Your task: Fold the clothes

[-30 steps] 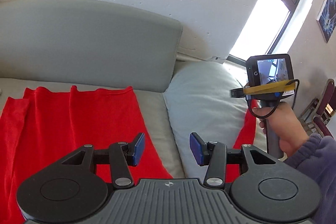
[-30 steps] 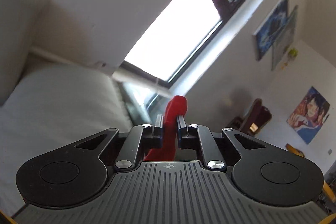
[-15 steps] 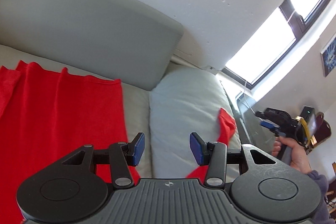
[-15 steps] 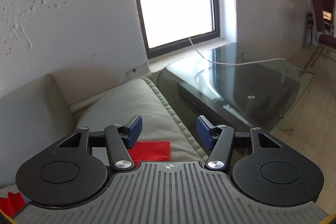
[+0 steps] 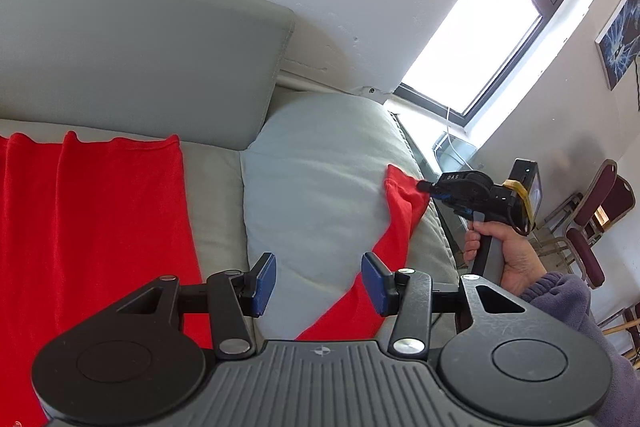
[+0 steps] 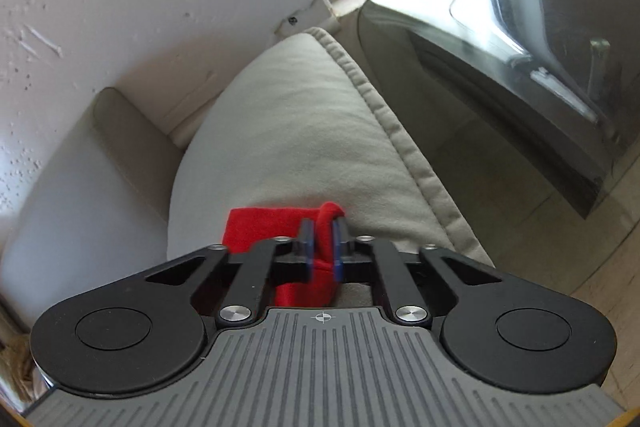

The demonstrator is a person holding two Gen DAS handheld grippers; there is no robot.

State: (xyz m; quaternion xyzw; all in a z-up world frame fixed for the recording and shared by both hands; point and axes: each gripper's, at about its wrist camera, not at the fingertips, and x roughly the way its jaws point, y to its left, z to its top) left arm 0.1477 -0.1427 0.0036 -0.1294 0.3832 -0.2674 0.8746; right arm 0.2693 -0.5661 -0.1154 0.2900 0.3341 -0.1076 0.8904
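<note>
The right gripper [image 6: 320, 233] is clamped on the red garment [image 6: 264, 223] atop the pillow [image 6: 296, 131], while the left gripper [image 5: 318, 281] gapes apart nearby.

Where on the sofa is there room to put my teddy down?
Bare spots: the seat strip between the red cloth and the cushion, and the cushion's top. Its right edge is busy: the right hand-held gripper pinches cloth there.
</note>
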